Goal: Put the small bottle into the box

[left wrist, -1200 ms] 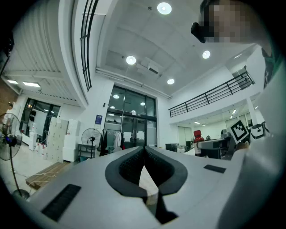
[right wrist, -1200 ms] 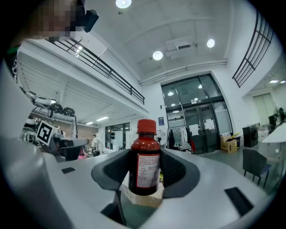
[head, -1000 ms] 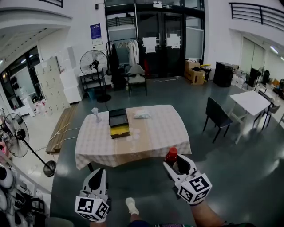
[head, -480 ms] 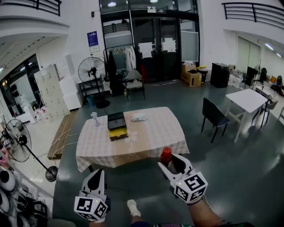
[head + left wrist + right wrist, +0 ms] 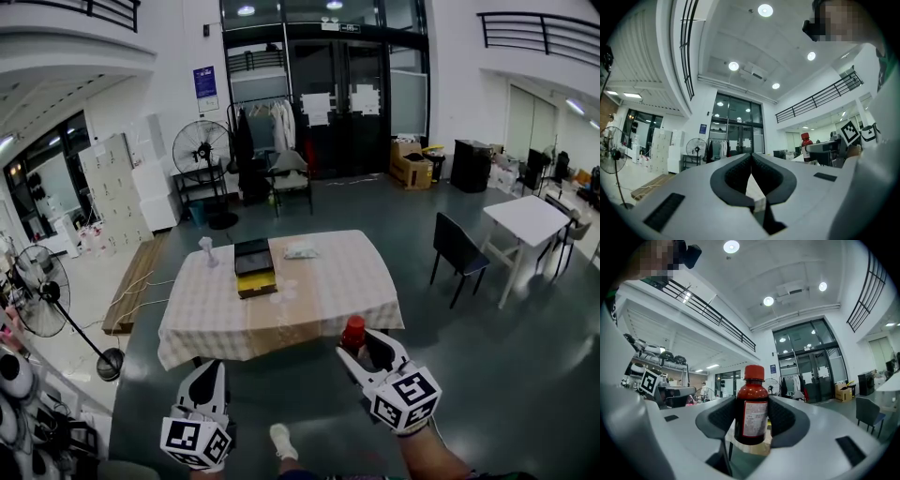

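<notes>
right gripper (image 5: pixel 753 401): its jaws squeeze the small bottle (image 5: pixel 751 416), which stands straight up between them.
small bottle: dark red with a red cap. the right gripper view shows its white label; the head view shows little but the cap.
left gripper (image 5: pixel 751 158): jaws pressed together, nothing in them.
box (image 5: pixel 253 268): black and yellow, on the table (image 5: pixel 352 281), well apart from the bottle. it shows plainly only in the head view.

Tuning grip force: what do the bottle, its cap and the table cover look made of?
The bottle is dark red-brown and glossy with highlights: glass or hard plastic, can't tell which. Its label looks like paper. The cap is red, matte, probably plastic. The table cover is pale checked cloth, hanging in soft folds at the edges.
</notes>
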The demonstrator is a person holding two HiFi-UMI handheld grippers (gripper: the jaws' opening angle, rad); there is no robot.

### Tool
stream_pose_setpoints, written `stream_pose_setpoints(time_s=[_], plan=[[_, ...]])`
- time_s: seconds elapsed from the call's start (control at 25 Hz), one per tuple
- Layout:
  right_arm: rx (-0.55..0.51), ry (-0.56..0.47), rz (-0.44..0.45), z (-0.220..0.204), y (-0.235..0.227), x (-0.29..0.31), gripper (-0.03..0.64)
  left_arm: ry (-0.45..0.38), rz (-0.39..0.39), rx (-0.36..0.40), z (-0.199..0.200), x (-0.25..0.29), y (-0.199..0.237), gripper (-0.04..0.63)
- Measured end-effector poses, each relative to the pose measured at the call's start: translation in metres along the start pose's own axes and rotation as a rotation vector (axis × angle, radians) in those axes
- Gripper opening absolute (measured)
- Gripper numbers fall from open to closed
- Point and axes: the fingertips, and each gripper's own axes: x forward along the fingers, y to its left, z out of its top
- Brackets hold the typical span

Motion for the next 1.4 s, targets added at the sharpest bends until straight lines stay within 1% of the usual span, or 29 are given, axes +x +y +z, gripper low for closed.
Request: stream_pose_setpoints(time_s=[0.32, 0.56, 0.88, 1.16, 1.4], plan=[[0.000, 0.005, 0.018, 0.005, -0.005, 0.022, 0.216, 0.001, 0.014, -0.001, 0.005, 0.015, 0.010, 0.023], [0.000, 0.008, 0.023, 0.000, -0.006, 0.036, 0.216, 0.005, 0.022, 0.003, -0.007, 0.022, 0.022, 0.023], [-0.005, 0.021, 0.035, 0.003, -0.017, 0.060, 0.218, 0.009, 0.044, -0.004, -0.007, 0.040, 0.036, 0.023], [-0.010, 0.024, 0.040, 0.003, -0.026, 0.094, 0.218, -0.004, 0.062, -0.025, -0.009, 0.062, 0.060, 0.023], [-0.009, 0.021, 0.040, 0.008, -0.035, 0.130, 0.218, -0.010, 0.046, -0.036, -0.013, 0.093, 0.085, 0.024]])
